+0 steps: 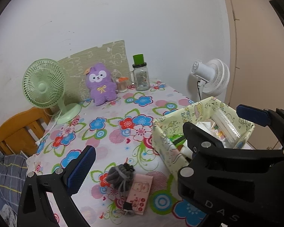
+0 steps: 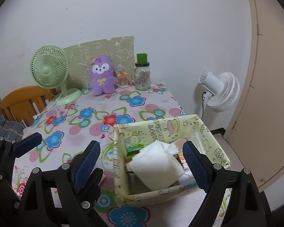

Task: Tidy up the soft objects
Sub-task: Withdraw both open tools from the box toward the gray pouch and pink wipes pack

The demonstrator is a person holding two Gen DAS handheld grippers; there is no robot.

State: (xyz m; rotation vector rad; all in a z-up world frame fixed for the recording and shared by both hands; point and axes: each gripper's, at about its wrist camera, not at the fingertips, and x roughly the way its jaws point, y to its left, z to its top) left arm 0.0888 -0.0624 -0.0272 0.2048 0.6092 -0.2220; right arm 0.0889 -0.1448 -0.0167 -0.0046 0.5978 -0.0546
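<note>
Now, from the left wrist view, the left gripper (image 1: 166, 130) stands with its jaws wide apart and nothing between the pads. Near its left finger, on the flowered tablecloth (image 1: 111, 117), lie a grey drawstring pouch (image 1: 119, 176) and a pink packet (image 1: 140, 191), touching each other. To the right stands the yellow cartoon-print box (image 1: 164, 143), partly hidden by the black frame of the other gripper. Far back against the wall sits a purple plush toy (image 1: 101, 84), between a green fan (image 1: 44, 87) and a glass jar (image 1: 141, 77).

From the right wrist view, the right gripper (image 2: 140, 162) is also spread wide, poised over the near part of the box (image 2: 121, 162). A white folded soft bundle (image 2: 157, 166) lies inside the box between the fingers, but the pads do not press on it, so I judge it as not gripped. The plush toy (image 2: 103, 76) waits at the far edge of the table.

The step in hand looks like clearing away from the box and going for the next soft item. The pouch is nearest to the left gripper; come down over its bulk rather than its cord, keep the pads off the pink packet, and close gently, since soft fabric can slip or drag its neighbour along.
</note>
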